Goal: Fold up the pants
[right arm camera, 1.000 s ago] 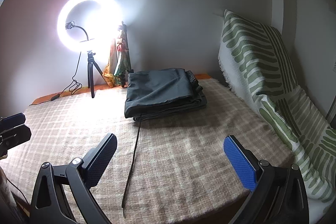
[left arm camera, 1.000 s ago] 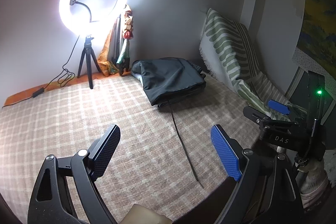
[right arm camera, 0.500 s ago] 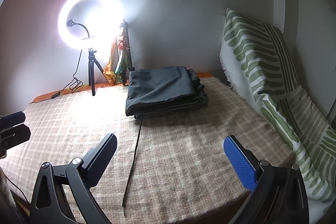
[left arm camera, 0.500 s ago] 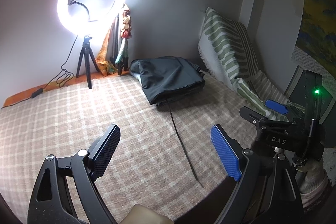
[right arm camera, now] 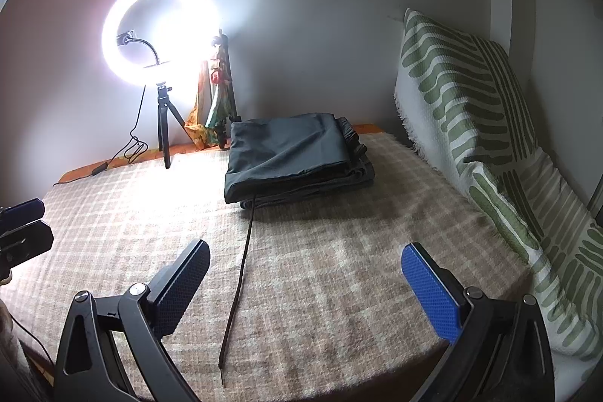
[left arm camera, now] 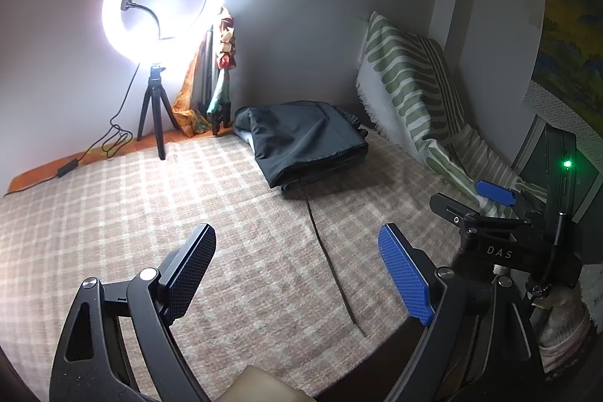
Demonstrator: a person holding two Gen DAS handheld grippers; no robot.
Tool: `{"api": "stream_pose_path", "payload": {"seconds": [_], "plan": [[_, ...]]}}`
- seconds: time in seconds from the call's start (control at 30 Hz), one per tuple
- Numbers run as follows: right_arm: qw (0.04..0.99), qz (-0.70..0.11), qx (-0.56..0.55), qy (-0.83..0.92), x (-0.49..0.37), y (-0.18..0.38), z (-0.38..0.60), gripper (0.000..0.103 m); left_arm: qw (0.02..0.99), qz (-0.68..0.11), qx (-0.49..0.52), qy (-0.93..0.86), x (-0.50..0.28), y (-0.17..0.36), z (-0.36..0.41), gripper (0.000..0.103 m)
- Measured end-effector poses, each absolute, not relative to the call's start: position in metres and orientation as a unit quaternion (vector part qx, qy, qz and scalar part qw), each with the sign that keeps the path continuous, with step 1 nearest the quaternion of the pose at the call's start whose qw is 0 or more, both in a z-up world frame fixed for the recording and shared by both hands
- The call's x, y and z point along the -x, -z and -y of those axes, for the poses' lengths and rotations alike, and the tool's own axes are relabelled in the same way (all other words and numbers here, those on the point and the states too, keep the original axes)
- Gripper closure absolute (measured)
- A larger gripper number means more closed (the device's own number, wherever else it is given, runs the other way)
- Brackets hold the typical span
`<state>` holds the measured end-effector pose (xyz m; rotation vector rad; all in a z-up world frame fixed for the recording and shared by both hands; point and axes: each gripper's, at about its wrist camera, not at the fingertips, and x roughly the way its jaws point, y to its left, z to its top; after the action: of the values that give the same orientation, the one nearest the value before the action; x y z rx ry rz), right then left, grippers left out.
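Note:
Dark grey pants (left arm camera: 301, 142) (right arm camera: 290, 153) lie folded into a compact stack at the far side of the checked bed cover (left arm camera: 113, 213) (right arm camera: 339, 270). A thin dark drawstring (left arm camera: 328, 251) (right arm camera: 241, 274) trails from the stack toward the near edge. My left gripper (left arm camera: 297, 262) hovers open over the near part of the cover, nothing between its fingers. My right gripper (right arm camera: 305, 274) is likewise open and empty, well short of the pants. In the left wrist view the right gripper's body (left arm camera: 501, 232) shows at the right edge; the left gripper's tips (right arm camera: 22, 225) show at the left edge of the right wrist view.
A lit ring light on a small tripod (left arm camera: 158, 123) (right arm camera: 166, 123) stands at the back left, its cable (left arm camera: 94, 153) running along the cover's edge. Folded colourful cloth and a second tripod (left arm camera: 218, 81) lean against the wall. A green striped cushion (left arm camera: 414, 93) (right arm camera: 490, 138) lines the right side.

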<state>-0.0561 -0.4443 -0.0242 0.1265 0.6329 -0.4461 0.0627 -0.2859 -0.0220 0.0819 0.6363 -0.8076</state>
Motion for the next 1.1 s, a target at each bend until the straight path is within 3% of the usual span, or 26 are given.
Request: {"api": "stream_pose_path", "payload": {"seconds": [1.1], "plan": [[0.922, -0.314, -0.069, 0.216, 0.0564, 0.0339, 0.4425, 0.0, 0.871, -0.305, -0.045, 0.382, -0.0667, 0.0284, 0.286, 0.015]]}}
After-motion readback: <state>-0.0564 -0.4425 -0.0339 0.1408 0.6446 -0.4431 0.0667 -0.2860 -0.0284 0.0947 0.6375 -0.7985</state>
